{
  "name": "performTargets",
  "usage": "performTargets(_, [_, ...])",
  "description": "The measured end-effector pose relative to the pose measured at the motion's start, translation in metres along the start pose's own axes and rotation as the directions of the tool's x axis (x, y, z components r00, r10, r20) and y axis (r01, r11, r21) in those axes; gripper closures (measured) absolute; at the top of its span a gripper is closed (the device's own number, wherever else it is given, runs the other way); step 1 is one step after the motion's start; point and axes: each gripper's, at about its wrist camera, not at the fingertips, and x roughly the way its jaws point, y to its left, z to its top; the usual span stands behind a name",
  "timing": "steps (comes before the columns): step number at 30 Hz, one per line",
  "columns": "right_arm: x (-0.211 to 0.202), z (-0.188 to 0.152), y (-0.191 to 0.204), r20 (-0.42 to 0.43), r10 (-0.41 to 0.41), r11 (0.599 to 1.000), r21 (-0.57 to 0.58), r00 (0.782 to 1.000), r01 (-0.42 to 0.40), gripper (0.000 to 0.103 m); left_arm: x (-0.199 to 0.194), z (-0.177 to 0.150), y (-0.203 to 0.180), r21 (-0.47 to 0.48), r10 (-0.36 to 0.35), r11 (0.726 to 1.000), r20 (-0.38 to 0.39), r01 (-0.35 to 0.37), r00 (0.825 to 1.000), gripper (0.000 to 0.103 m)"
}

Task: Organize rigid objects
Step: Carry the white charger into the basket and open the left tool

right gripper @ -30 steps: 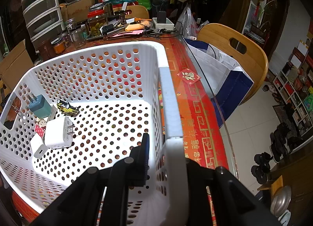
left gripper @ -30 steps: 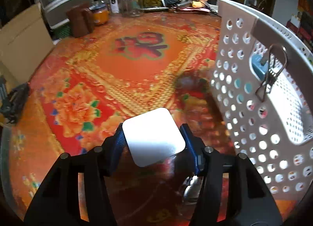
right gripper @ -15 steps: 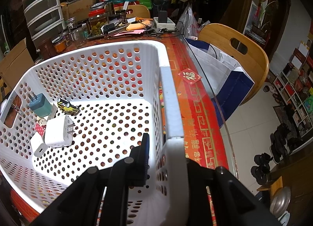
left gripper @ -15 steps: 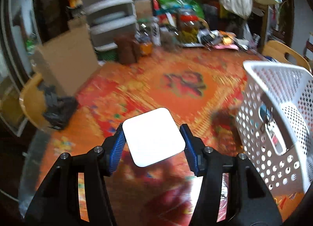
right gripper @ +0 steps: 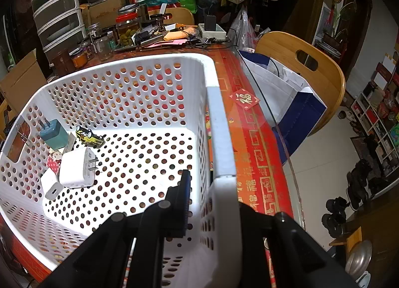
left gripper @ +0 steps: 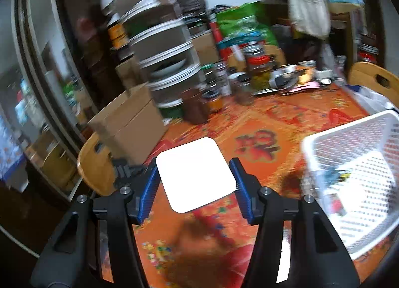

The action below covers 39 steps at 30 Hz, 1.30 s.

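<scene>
Two grips, as I read it, one to carry and one to steady. I have the left gripper clamped on a white block at centre frame, above the table; the basket sits lower right. My right gripper pinches the basket's rim, probably bracing it. Only the right view shows the contents clearly at its left edge: a white charger, a teal plug, a toy car.

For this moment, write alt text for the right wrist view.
The right gripper clamps the white perforated basket's near rim on a red patterned table. Inside, at left, lie two white chargers, a teal plug and a yellow toy car.
</scene>
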Motion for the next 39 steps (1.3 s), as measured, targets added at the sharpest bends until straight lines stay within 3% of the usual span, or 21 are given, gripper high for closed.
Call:
performTargets(3, [0.0,0.0,0.0,0.001,0.001,1.0,0.001,1.0,-0.001,0.089,-0.011,0.014,-0.04,0.064,-0.114,0.991,-0.027,0.115,0.993,0.05])
performTargets(5, [0.0,0.0,-0.001,-0.001,0.001,1.0,0.001,1.0,-0.001,0.089,-0.009,0.019,-0.073,0.11,-0.192,0.974,-0.078,0.2,0.978,0.05])
performTargets(7, [0.0,0.0,-0.001,-0.002,0.0,1.0,0.0,1.0,0.0,0.089,-0.002,0.021,-0.112,0.177,-0.225,0.953,-0.135,0.247,0.965,0.05])
performTargets(12, [0.001,0.0,-0.001,-0.009,0.005,1.0,0.006,1.0,-0.005,0.089,0.018,0.015,-0.199,0.354,-0.178,0.901,-0.221,0.249,0.959,0.05])
performTargets(17, [0.001,-0.001,-0.001,-0.008,0.009,1.0,0.006,1.0,-0.009,0.089,0.033,0.011,-0.245,0.441,-0.145,0.855,-0.304,0.274,0.942,0.05])
performTargets(21, [0.0,-0.001,-0.001,-0.007,0.01,1.0,0.002,1.0,-0.01,0.089,0.061,0.001,-0.266,0.482,-0.113,0.823,-0.377,0.299,0.919,0.05])
performTargets(26, [0.001,-0.001,-0.001,-0.008,0.011,1.0,-0.002,1.0,-0.011,0.088,0.081,-0.019,-0.279,0.555,-0.059,0.772,-0.421,0.308,0.905,0.05])
performTargets(35, [0.001,-0.001,0.0,-0.011,0.01,1.0,-0.009,1.0,-0.01,0.088,0.091,-0.028,-0.289,0.586,-0.043,0.742,-0.443,0.325,0.896,0.049])
performTargets(39, [0.002,0.0,0.001,-0.017,0.012,1.0,-0.012,1.0,-0.012,0.088,0.088,-0.022,-0.286,0.585,-0.055,0.746,-0.422,0.318,0.905,0.029])
